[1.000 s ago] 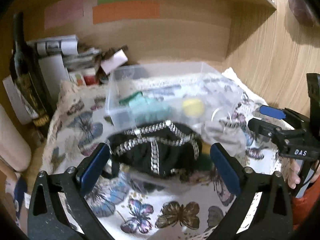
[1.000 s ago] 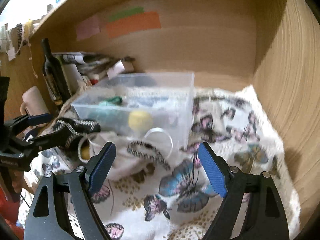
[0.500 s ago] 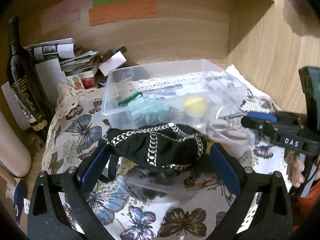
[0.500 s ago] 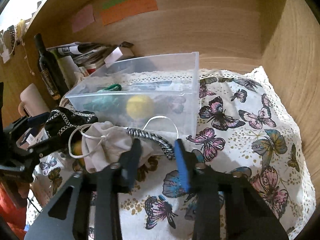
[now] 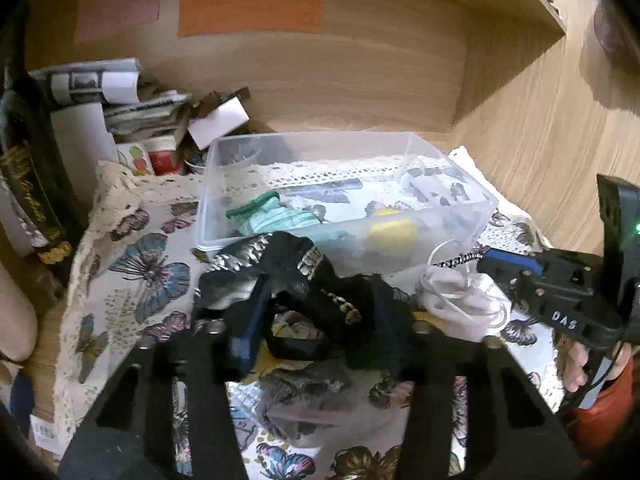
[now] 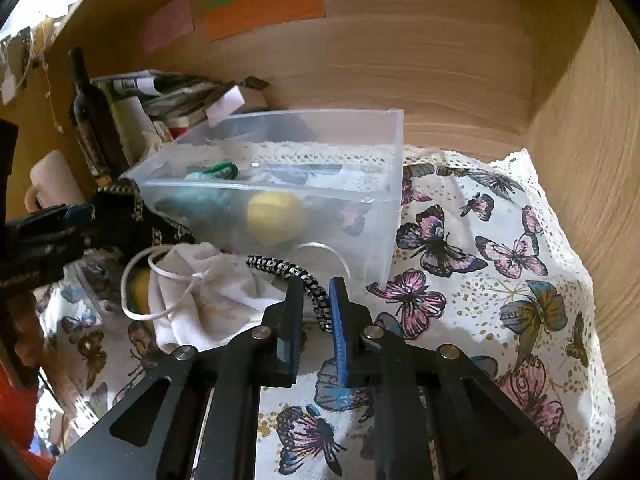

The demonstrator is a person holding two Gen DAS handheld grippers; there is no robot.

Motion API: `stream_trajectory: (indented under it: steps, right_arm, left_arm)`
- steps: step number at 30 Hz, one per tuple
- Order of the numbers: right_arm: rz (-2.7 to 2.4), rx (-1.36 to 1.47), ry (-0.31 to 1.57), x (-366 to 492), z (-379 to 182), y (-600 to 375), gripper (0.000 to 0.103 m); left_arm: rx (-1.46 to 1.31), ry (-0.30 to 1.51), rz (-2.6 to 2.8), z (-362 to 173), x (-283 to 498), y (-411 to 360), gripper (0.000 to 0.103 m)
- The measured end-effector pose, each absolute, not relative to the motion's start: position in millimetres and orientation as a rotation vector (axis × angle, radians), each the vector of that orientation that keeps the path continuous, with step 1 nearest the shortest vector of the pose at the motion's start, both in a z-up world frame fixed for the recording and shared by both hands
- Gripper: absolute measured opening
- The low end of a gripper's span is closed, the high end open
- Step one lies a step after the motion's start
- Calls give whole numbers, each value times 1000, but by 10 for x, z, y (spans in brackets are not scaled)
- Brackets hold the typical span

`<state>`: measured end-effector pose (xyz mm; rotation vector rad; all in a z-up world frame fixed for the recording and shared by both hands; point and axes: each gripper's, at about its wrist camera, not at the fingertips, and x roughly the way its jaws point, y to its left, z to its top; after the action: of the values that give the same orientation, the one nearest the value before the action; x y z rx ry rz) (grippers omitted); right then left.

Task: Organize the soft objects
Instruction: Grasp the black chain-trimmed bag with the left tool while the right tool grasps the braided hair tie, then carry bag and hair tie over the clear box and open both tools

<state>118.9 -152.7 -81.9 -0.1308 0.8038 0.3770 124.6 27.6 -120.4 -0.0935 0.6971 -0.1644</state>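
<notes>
My left gripper (image 5: 316,320) is shut on a black fabric piece with silver chain trim (image 5: 296,268) and holds it just in front of the clear plastic box (image 5: 452,160). The fabric also shows in the right wrist view (image 6: 120,216). My right gripper (image 6: 314,320) is shut on a black-and-white braided cord (image 6: 288,272) beside a white drawstring pouch (image 6: 208,280); the pouch also shows in the left wrist view (image 5: 460,304). Inside the box lie a yellow ball (image 6: 276,216) and a teal knitted item (image 5: 276,216).
A butterfly-print cloth (image 6: 500,248) covers the shelf. A dark wine bottle (image 6: 90,116), stacked papers (image 5: 120,96) and small boxes stand at the back left. Wooden walls close in at the back and right. A crumpled clear plastic bag (image 5: 304,396) lies under the left gripper.
My left gripper has closed on the black chain-trimmed fabric. My right gripper has closed further onto the braided cord and moved slightly forward.
</notes>
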Motion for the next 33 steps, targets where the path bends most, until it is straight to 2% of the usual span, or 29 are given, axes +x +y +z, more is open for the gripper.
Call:
stream_trajectory:
  steps: [1, 4, 7, 10, 13, 24, 27, 33]
  right_arm:
    - [373, -132, 804, 1204, -821, -1533, 18]
    - [376, -131, 821, 1245, -843, -1543, 24]
    - [381, -125, 823, 1267, -854, -1552, 25]
    - [384, -118, 816, 1272, -844, -1556, 24]
    - [373, -137, 813, 1287, -854, -1541, 19]
    - [328, -174, 842, 1378, -943, -1568, 19]
    - [321, -170, 833, 1373, -933, -1580, 9]
    - [297, -167, 783, 1319, -839, -1627, 5]
  left_arm:
    - [-104, 704, -172, -1211, 1268, 282, 28]
    - [-123, 709, -185, -1221, 1307, 289, 22]
    - [-119, 701, -187, -1211, 1298, 268, 19]
    - [-106, 687, -184, -1181, 1258, 246, 19]
    - [-102, 669, -189, -1122, 1210, 242, 19]
    - [-94, 610, -176, -930, 1083, 256, 19]
    - [-102, 588, -173, -854, 1060, 284, 19]
    - [-106, 521, -172, -627, 986, 318, 19]
